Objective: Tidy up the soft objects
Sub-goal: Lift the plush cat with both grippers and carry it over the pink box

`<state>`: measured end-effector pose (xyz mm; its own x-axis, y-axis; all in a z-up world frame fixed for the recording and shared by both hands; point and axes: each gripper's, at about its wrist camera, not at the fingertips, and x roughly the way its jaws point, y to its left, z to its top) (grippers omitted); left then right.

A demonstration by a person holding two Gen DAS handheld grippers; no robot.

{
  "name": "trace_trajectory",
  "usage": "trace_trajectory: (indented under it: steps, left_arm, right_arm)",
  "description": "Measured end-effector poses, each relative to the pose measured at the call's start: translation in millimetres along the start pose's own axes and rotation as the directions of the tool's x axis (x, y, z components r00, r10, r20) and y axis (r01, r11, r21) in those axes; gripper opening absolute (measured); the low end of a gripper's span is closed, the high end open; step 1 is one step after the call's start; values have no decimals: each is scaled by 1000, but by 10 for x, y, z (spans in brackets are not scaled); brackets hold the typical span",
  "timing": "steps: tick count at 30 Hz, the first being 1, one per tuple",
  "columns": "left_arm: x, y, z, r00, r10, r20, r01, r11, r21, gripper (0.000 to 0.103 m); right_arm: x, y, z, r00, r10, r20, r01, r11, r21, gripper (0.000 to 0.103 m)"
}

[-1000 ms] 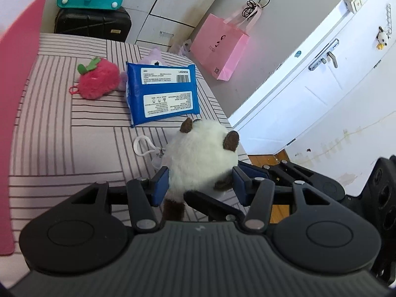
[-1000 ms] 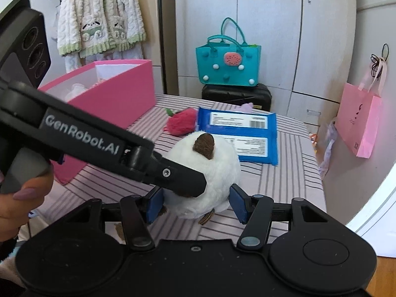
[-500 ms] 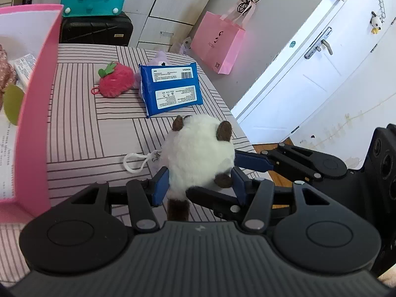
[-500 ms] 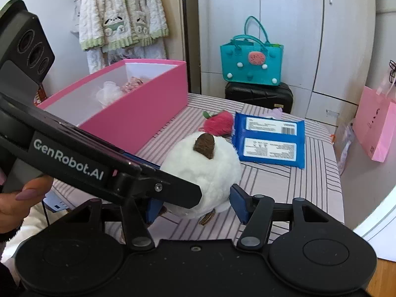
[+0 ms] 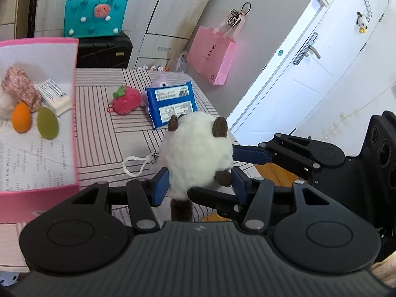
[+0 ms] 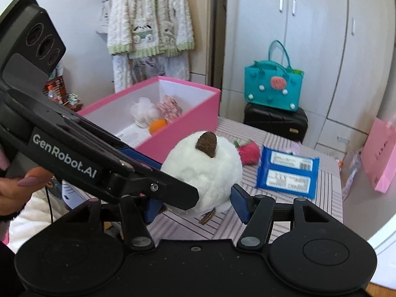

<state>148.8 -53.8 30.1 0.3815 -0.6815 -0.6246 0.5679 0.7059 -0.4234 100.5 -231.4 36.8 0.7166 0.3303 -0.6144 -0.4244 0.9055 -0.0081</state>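
White plush toy (image 5: 198,153) sits between fingers of both grippers, lifted above striped table (image 5: 99,123). We see ears pointing away from left gripper (image 5: 199,183), brown tail toward its body; long axis runs along left fingers. Left gripper clenched on toy. Right gripper (image 6: 195,206) crosses from side; we cannot tell if its pads press. Pink box (image 5: 74,113) lies left of left fingers, near.

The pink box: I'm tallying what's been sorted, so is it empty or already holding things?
Holding things. The pink box is open-topped, with an orange ball, green oval, floral bundle and white packet inside.
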Motion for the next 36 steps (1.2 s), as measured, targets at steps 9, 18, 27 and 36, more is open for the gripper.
trace_trajectory:
  steps: [9, 18, 27, 36]
  left_arm:
    - [-570, 33, 96, 998, -4, 66, 2, 999, 35, 52]
    - [-990, 210, 265, 988, 38, 150, -46, 998, 45, 52]
    - [-1302, 568, 451, 964, 107, 242, -113, 994, 11, 52]
    - [-1257, 1116, 560, 935, 249, 251, -231, 968, -100, 52]
  right_arm:
    - [-161, 244, 336, 996, 66, 65, -62, 996, -63, 69]
    - [-40, 421, 752, 983, 139, 118, -124, 985, -122, 69]
    - [260, 558, 1194, 961, 224, 164, -189, 960, -208, 67]
    - [888, 634, 1464, 936, 336, 101, -306, 924, -230, 56]
